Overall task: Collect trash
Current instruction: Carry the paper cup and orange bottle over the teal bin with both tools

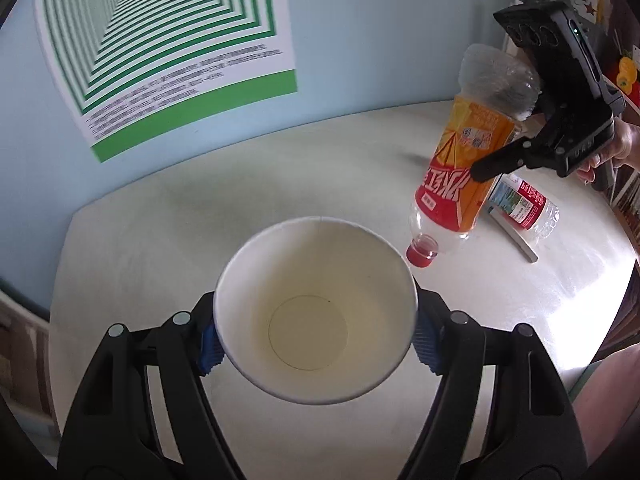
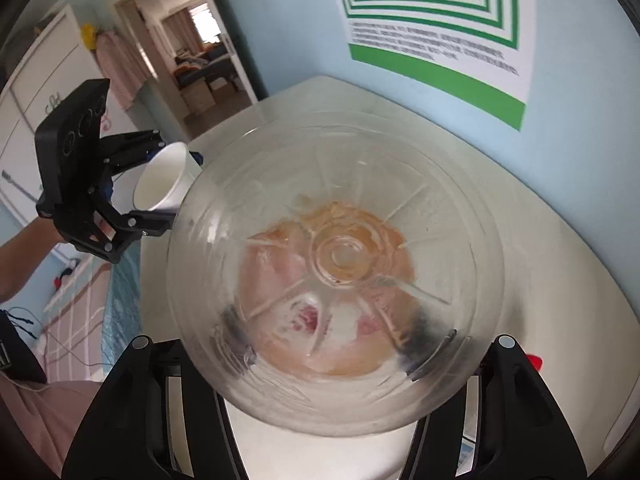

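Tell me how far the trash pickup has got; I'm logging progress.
Nothing visibly binned yet. In hand: the left hand-held gripper grips the paper cup, and the right hand-held gripper holds the orange-labelled bottle cap-down above the table. Left: a clear bottle lying there.

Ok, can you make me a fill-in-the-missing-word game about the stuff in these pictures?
1. The left gripper holds a white paper ____.
2. The orange-label bottle in the right gripper has a ____ cap.
3. The smaller bottle with the red label lies on the ____.
4. The bottle in the right gripper points its cap ____.

Missing words: cup; red; table; down
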### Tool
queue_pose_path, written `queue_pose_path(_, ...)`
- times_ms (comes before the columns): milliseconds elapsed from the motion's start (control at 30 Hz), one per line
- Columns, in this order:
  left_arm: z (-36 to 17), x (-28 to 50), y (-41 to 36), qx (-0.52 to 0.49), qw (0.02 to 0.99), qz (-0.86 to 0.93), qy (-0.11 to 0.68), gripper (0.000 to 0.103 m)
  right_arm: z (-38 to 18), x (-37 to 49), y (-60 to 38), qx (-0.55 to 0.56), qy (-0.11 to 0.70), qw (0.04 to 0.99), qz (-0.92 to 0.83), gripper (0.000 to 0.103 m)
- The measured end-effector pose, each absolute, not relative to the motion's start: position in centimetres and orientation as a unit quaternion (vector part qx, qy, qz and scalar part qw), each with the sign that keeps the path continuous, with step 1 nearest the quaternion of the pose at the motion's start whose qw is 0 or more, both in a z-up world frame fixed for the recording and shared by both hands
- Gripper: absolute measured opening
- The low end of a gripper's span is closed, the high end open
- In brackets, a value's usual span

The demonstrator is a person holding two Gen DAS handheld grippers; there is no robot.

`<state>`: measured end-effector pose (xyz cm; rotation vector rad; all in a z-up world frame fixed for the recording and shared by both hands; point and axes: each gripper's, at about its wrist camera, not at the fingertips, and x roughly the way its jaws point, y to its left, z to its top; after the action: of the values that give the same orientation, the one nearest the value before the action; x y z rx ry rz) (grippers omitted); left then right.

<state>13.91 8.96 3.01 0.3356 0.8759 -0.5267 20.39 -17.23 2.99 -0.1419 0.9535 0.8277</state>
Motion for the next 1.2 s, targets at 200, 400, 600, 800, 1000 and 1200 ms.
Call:
queue_pose_path(200,3.2,5.8,16.6,0.106,0.881,-0.144,0.437,0.071,5.4,18.1,-7.5,-0.095,0.417,0.759,0.491,0.057)
queue_pose_path(400,2.1,-4.1,24.9,0.047,0.885,-0.035,0.461,0.071,6.3,12.8,5.3,-0.127,0.406,0.687,0.589,0.057)
queue_pose_path(600,-1.8,-13.8,33.6,-0.028,0.871,0.047,0.488,0.071,3.5,4.9,18.3,-0.163,0.416,0.612,0.652,0.057)
queue_pose_path(800,-8.4,-20.2,41.0,-0.077,0.842,0.098,0.525,0.071,-3.7,-3.1,29.9,-0.181,0.470,0.557,0.661,0.057)
queue_pose_path(1000,-17.7,-23.0,47.1,-0.115,0.810,0.099,0.567,0.071,-15.1,-9.8,37.8,-0.217,0.530,0.520,0.634,0.057)
queue_pose_path(1200,-27.3,-23.5,50.4,-0.137,0.790,0.088,0.591,0.071,-26.9,-12.8,40.8,-0.221,0.569,0.519,0.599,0.057)
